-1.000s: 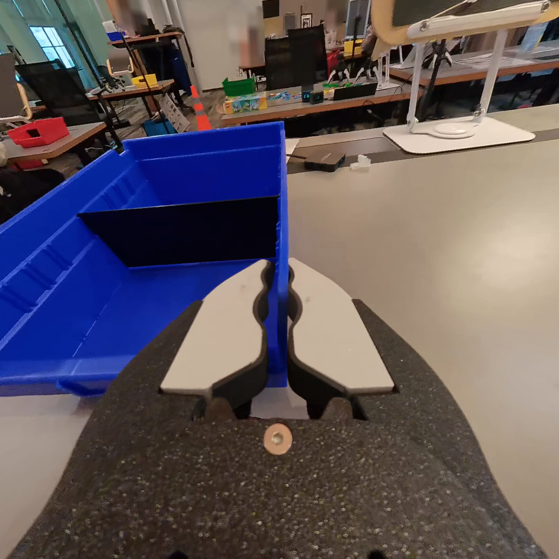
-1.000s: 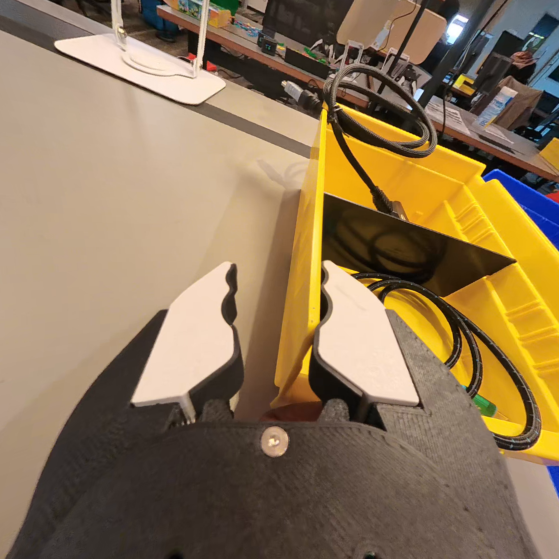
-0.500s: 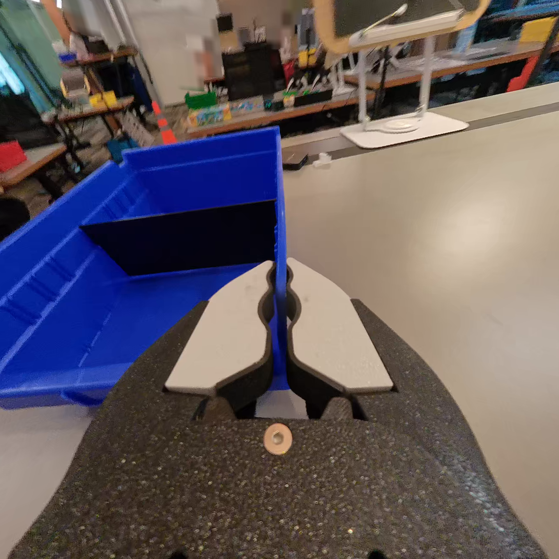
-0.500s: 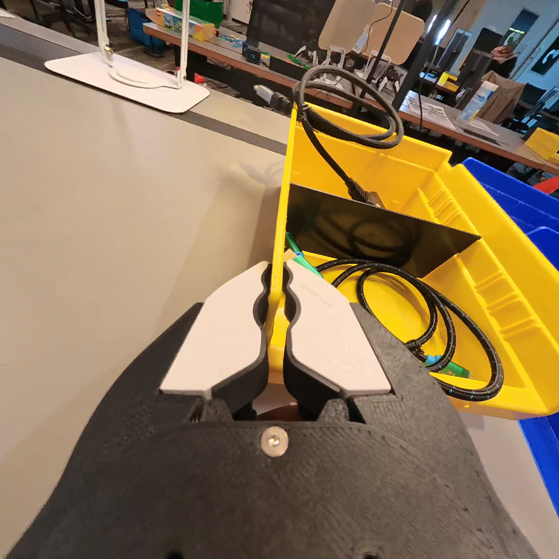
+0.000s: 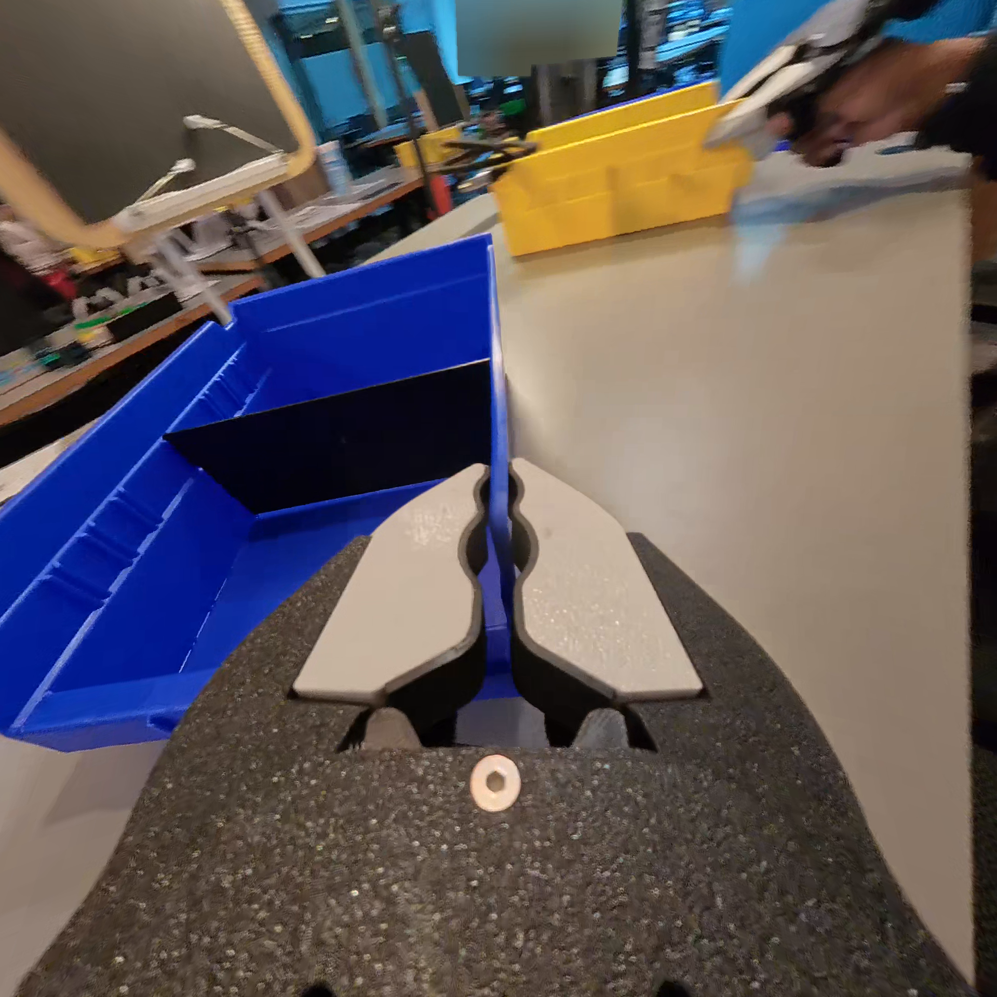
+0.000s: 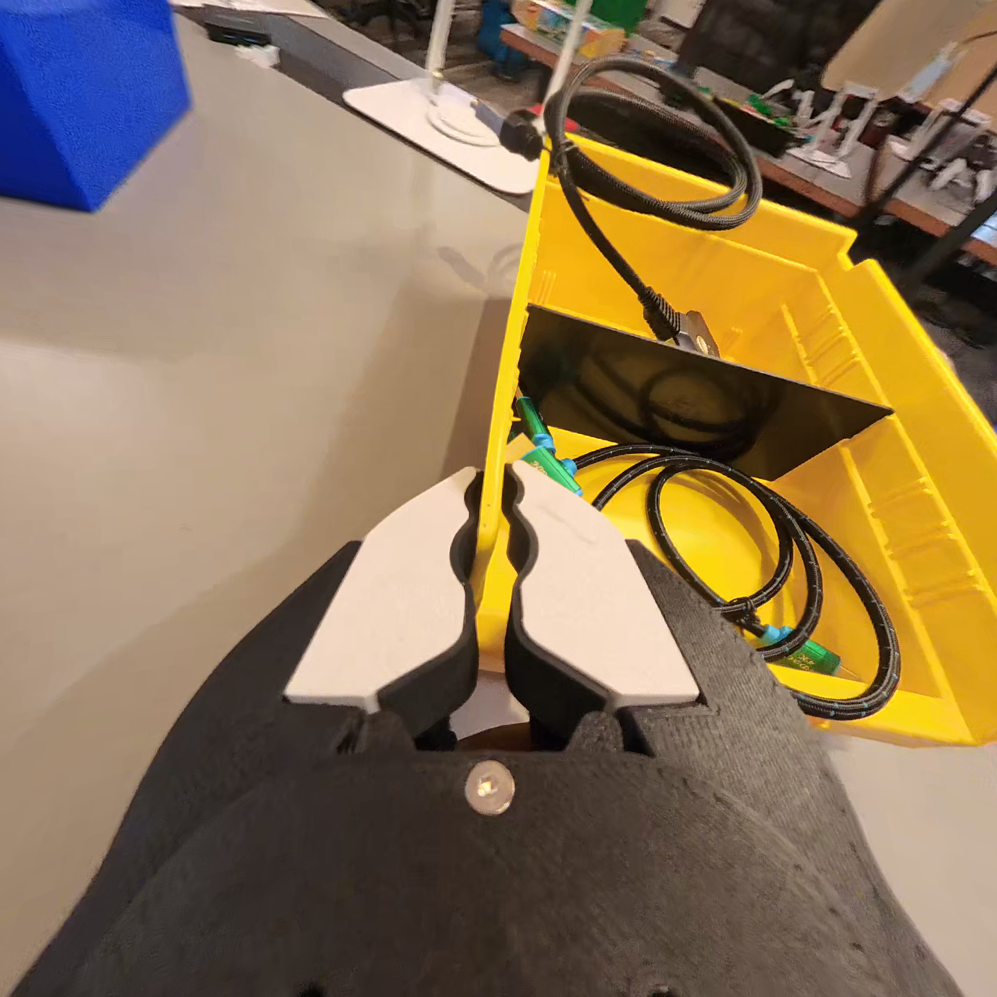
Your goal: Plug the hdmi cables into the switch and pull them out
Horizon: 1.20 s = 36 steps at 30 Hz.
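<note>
My left gripper (image 5: 499, 469) is shut on the right side wall of an empty blue bin (image 5: 350, 334) with a black divider (image 5: 334, 437). My right gripper (image 6: 493, 469) is shut on the left side wall of a yellow bin (image 6: 701, 253). In its near compartment lies a coiled black braided cable (image 6: 798, 545) with green plugs (image 6: 545, 464). A second black cable (image 6: 739, 140) loops over the far rim, and its grey plug (image 6: 696, 329) rests by the yellow bin's black divider (image 6: 701, 410). The left wrist view shows the yellow bin (image 5: 620, 194) and the hand-held right gripper (image 5: 744, 118) far off and blurred.
Both bins stand on a grey table. A white stand base (image 6: 442, 129) and a dark flat box (image 6: 232, 32) sit at the table's far side. The blue bin's corner (image 6: 81, 97) shows at the right wrist view's top left. Workbenches and chairs lie beyond. There is about 50 cm between the tips of the two grippers.
The right gripper has closed on the yellow bin's wall. Both grippers have swung with their bins; the yellow bin now shows in the left view and the blue bin in the right view.
</note>
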Tool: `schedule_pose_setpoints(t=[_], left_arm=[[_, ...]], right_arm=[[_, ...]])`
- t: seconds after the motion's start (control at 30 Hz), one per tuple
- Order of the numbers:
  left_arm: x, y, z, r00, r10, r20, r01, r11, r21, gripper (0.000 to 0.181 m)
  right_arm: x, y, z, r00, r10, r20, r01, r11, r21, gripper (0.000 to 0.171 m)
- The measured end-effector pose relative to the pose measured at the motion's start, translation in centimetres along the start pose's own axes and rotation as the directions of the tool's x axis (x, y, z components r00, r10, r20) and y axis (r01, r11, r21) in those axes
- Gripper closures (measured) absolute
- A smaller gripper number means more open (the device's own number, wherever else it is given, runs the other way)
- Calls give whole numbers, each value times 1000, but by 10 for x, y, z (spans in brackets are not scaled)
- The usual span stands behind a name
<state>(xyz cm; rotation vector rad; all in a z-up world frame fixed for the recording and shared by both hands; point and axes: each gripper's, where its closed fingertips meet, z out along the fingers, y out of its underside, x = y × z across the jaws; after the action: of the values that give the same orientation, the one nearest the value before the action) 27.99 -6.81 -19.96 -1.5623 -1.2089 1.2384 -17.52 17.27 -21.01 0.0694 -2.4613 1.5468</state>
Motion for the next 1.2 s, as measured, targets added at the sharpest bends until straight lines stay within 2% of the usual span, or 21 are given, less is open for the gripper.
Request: schedule_pose_setpoints(t=[0.2, 0.5, 0.7, 0.87, 1.2], left_arm=[[54, -13, 15, 957, 50, -285, -37, 998, 49, 179], [123, -31, 20, 810, 49, -584, 8, 995, 95, 179], [162, -45, 42, 739, 62, -671, 9, 995, 102, 179], [195, -57, 64, 715, 65, -696, 9, 995, 102, 179], [223, -72, 97, 756, 40, -653, 23, 996, 88, 179]], right_arm=[[-21, -13, 18, 971, -76, 227, 68, 997, 46, 165], [-57, -40, 57, 827, -174, 535, 107, 982, 153, 166], [-84, -59, 82, 706, -218, 674, 89, 971, 220, 166], [-110, -74, 100, 632, -249, 734, 98, 965, 244, 166], [-154, -100, 133, 501, -292, 815, 141, 956, 256, 165]])
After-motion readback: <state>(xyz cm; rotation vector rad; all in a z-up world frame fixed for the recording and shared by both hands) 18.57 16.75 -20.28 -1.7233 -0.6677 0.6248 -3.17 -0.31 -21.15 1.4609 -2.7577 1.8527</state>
